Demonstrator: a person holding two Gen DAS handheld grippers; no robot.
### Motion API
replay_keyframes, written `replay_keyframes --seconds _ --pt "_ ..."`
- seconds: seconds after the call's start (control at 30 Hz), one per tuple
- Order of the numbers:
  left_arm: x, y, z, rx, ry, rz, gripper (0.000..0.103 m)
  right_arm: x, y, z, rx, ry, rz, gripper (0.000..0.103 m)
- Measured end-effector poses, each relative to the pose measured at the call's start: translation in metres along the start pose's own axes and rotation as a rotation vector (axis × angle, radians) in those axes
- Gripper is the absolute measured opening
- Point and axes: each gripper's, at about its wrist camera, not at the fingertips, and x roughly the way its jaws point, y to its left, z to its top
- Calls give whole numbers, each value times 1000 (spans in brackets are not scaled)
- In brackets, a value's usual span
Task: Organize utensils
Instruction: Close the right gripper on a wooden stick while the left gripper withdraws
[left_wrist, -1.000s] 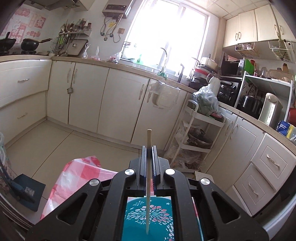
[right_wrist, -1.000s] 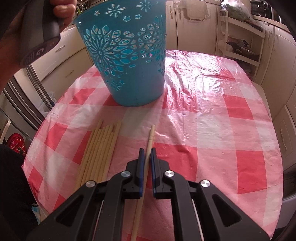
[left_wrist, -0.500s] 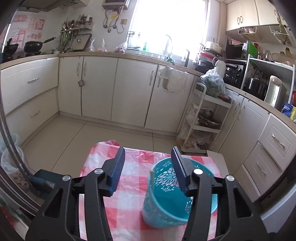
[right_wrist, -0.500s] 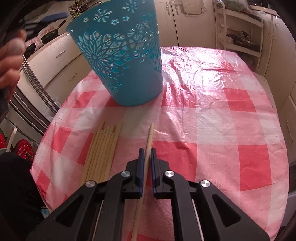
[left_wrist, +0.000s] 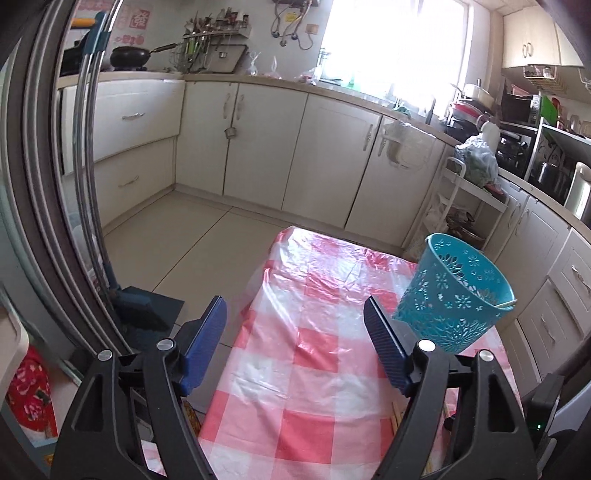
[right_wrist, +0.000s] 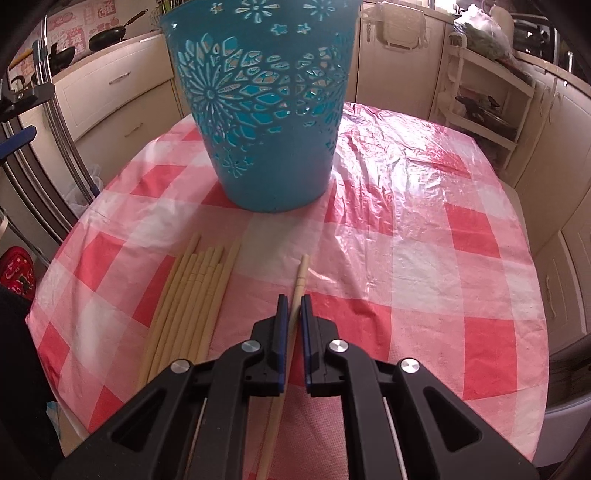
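- Chopstick (right_wrist: 298, 282) is pinched between the jaws of the right gripper (right_wrist: 291, 306); the jaws are closed down on its shaft, and its tip juts out ahead of the pads, just above the checked tablecloth (right_wrist: 424, 229).
- Long axis of the held chopstick runs along the gripper's own line, pointing toward the blue basket (right_wrist: 258, 107), which stands upright straight ahead and slightly left, well apart from the tip.
- Loose chopsticks (right_wrist: 188, 306) lie flat just left of the right gripper, roughly parallel to the held one, tips toward the basket.
- Left gripper (left_wrist: 295, 328) holds nothing; its jaws are opening wide over bare cloth at the table's left side, with the basket (left_wrist: 454, 291) off to its right.
- One stick end (left_wrist: 506, 304) shows over the basket's rim, so at least one piece is already inside.
- Judgement: the right hand is nearer for the next drop; the stick likely needs lifting and tipping over the rim.
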Motion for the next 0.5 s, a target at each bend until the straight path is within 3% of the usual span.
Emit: replay_keyframes --seconds 0.27,0.5 --pt "9 5 -5 -14 45 -39 76 -2 -3 -2 16 -12 6 7" --pt "21 6 -6 -36 89 -44 76 -13 -24 -5 140 -25 114 6"
